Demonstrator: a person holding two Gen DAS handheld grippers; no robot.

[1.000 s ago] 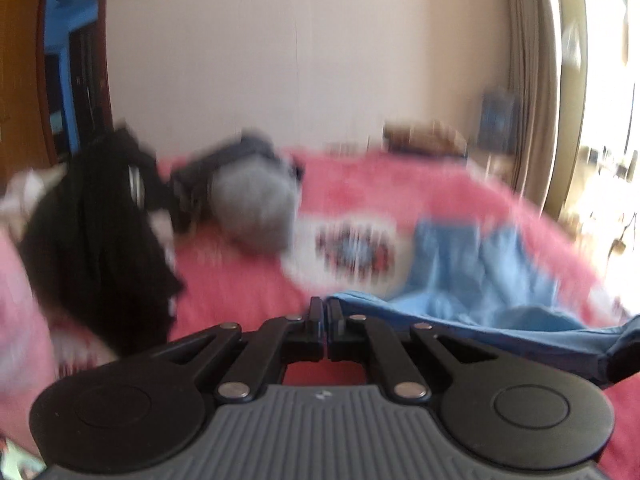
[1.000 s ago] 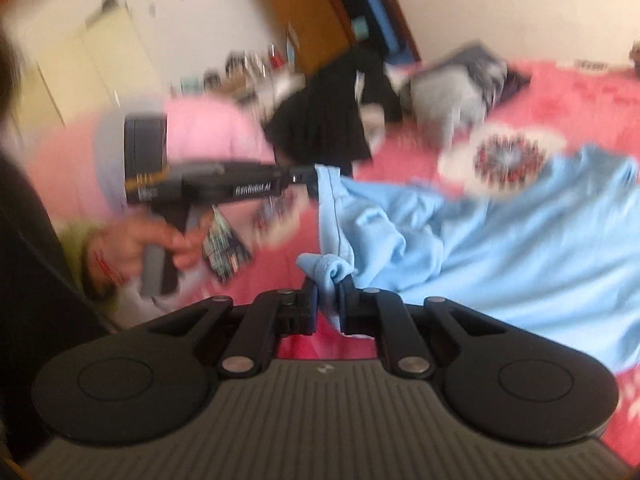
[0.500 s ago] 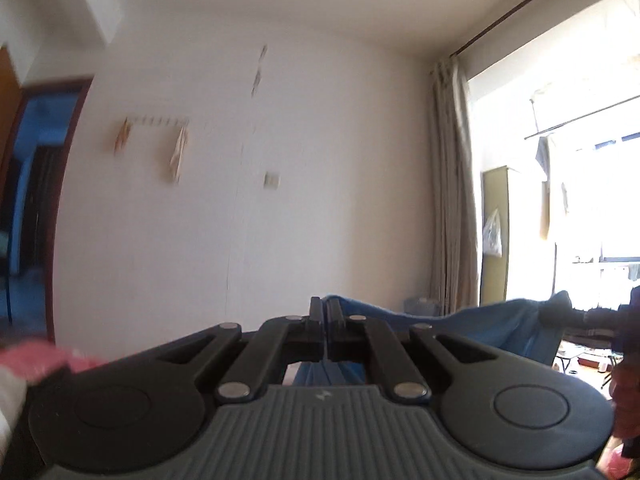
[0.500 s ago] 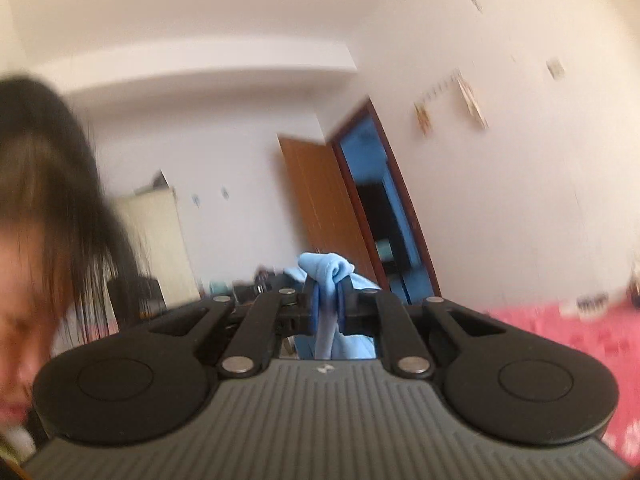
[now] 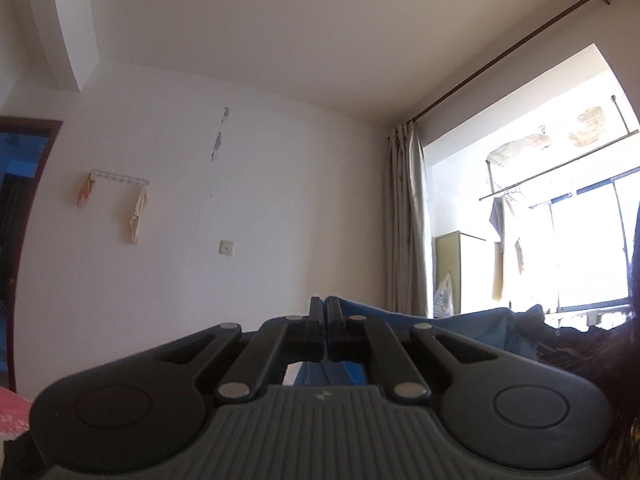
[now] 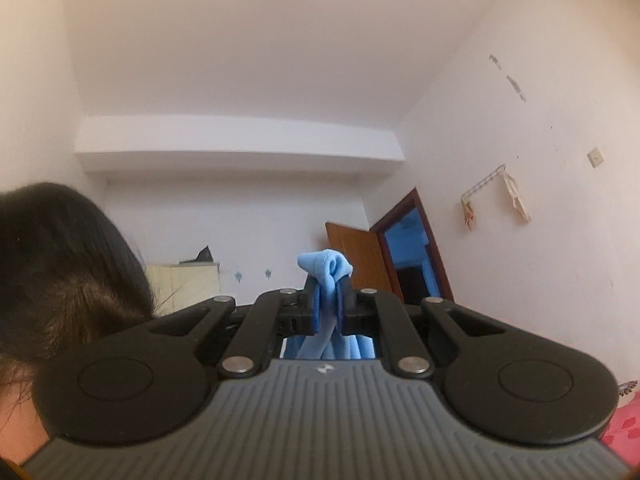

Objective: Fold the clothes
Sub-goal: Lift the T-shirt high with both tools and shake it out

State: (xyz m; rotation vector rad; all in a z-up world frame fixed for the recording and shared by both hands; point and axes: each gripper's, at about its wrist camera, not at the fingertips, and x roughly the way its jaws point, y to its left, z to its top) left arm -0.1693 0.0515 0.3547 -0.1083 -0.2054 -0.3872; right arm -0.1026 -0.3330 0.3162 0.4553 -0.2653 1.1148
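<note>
While both grippers point upward at wall and ceiling, each one is clamped on the same blue garment (image 5: 472,326); the left gripper (image 5: 324,312) has its jaws pressed together with a thin edge of the cloth caught between them, and from that pinch the fabric runs away to the right as a taut, slightly sagging band, with more of it hanging beneath the fingers; the right gripper (image 6: 328,300) is closed on a thicker bunch of the cloth, a rolled knob of it poking out above the fingertips and folds dropping below them.

Ahead of the left gripper stands a white wall (image 5: 260,220) with a hook rail (image 5: 120,178) up to the left carrying two pale rags, and a wall switch (image 5: 226,247) just left of the fingertip line; farther left is a dark doorway (image 5: 16,220); to the right hangs a beige curtain (image 5: 406,220) under a long curtain rod (image 5: 520,48), and beyond it a bright window (image 5: 580,248) with laundry on a rail; dark hair (image 5: 616,344) crowds the lower right edge, close beside the gripper body and hiding where the garment's far end goes.

Left of the right gripper a person's head of dark hair (image 6: 60,272) fills the near edge and blocks that side of the room; behind the fingertips stands an open wooden door (image 6: 356,256); at the lower right corner a strip of pink bedding (image 6: 624,428) shows.
</note>
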